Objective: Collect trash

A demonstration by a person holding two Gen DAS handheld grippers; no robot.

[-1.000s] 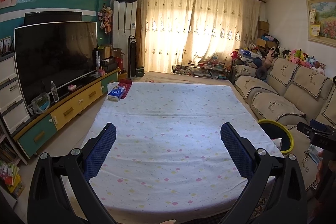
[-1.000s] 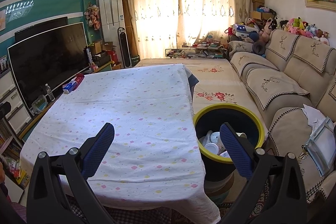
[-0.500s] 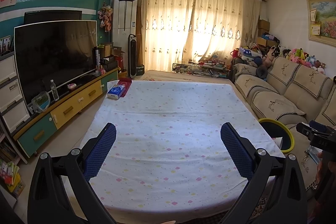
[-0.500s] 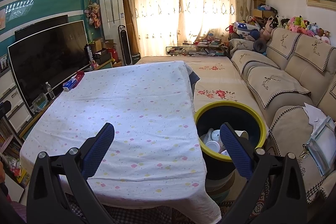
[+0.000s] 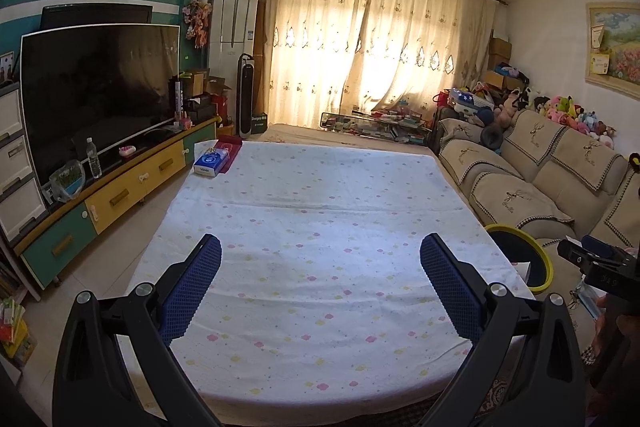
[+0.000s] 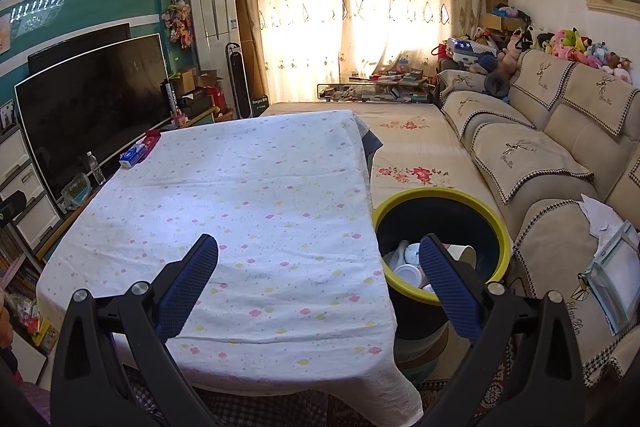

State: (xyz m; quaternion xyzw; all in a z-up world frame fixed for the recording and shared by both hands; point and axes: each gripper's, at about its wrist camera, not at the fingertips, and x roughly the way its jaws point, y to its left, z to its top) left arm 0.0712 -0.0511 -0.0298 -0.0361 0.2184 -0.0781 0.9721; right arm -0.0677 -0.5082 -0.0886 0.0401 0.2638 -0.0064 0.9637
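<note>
A black bin with a yellow rim [image 6: 496,211] stands on the floor right of the table; white paper cups and lids [image 6: 408,269] lie inside it. The bin also shows in the left wrist view [image 5: 536,251]. My left gripper [image 5: 320,253] is open and empty above the near part of the table with the white dotted cloth [image 5: 320,211]. My right gripper [image 6: 319,253] is open and empty, held over the table's right front edge [image 6: 280,187], its right finger in front of the bin. The right gripper's body shows at the right edge of the left wrist view [image 5: 600,267].
A blue tissue pack [image 5: 211,163] and a red box [image 5: 228,151] sit at the table's far left corner. A TV [image 5: 96,95] on a yellow and green cabinet [image 5: 132,179] lines the left. A beige sofa [image 6: 560,155] with papers [image 6: 612,259] lines the right.
Both cameras have drifted very slightly; the right view shifted a little so the bin sits a bit higher. Both grippers stay open and empty.
</note>
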